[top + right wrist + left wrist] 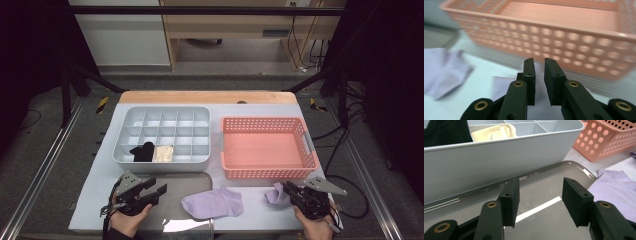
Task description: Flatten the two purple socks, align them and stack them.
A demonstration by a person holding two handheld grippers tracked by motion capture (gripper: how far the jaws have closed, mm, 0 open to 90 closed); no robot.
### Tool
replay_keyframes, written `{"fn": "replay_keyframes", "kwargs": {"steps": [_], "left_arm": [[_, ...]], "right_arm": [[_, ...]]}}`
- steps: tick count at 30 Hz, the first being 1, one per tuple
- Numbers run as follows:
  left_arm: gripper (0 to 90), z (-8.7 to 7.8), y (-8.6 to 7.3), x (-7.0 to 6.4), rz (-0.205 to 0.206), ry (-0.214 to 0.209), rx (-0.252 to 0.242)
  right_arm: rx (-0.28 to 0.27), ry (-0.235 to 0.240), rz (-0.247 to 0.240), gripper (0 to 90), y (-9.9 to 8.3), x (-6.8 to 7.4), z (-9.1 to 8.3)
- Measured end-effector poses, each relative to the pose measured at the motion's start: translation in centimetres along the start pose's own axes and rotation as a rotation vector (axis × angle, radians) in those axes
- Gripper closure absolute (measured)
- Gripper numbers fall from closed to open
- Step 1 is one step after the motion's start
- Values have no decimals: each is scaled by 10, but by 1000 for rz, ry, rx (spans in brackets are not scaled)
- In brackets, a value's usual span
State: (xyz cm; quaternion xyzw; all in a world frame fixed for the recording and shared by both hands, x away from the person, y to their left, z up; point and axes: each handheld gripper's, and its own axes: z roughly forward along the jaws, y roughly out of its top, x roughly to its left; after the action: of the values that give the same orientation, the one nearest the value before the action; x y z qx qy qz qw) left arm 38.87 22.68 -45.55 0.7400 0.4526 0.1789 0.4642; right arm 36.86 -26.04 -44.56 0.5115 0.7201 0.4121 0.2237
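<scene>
Jaws of the right gripper (286, 190) pinch a small lilac sock (276, 195) on the table just before the pink basket (265, 173); the left gripper (540, 195) hovers spread over the tray (544, 191), beside another lilac sock (214, 202)

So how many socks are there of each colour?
Purple socks: 2, one flat by the tray and one crumpled at the right tool
Black socks: 1, in the grey organizer
Cream socks: 1, in the next compartment
Total: 4
</scene>
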Motion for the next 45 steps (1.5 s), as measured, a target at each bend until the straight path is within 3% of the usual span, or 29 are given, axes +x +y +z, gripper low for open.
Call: {"fn": "replay_keyframes", "kwargs": {"steps": [2,8,11,13,19,22,26,29,31,34,36,40,45], "left_arm": [[477,1,0,0,0,-2,3],[479,-2,1,0,2,-5,-8],[480,-1,0,-1,7,-6,-3],[481,0,0,-2,7,-10,-2],[483,0,1,-5,13,-14,0],[484,0,1,-5,14,-18,-4],[485,-1,2,-5,7,-21,-9],[489,-2,3,-6,10,-30,-12],[491,-2,5,-8,12,-38,-17],[506,-3,7,-11,13,-49,-22],[515,-3,9,-15,19,-61,-22],[537,-3,11,-24,28,-78,-28],[555,-2,9,-25,28,-69,-31]], "right_arm": [[5,46,-26,800,3,10,-1],[40,102,-77,758,5,33,9],[79,87,-111,666,0,38,23],[106,80,-124,655,-3,39,31],[198,63,-128,877,-4,40,43],[172,70,-117,889,2,41,37],[120,165,-66,888,15,45,27],[125,232,-17,882,24,50,37],[136,229,-11,871,25,52,47],[164,184,-29,815,23,54,65],[146,161,-51,787,23,55,67],[54,174,-72,752,26,56,48],[20,207,-102,768,22,67,30]]}}
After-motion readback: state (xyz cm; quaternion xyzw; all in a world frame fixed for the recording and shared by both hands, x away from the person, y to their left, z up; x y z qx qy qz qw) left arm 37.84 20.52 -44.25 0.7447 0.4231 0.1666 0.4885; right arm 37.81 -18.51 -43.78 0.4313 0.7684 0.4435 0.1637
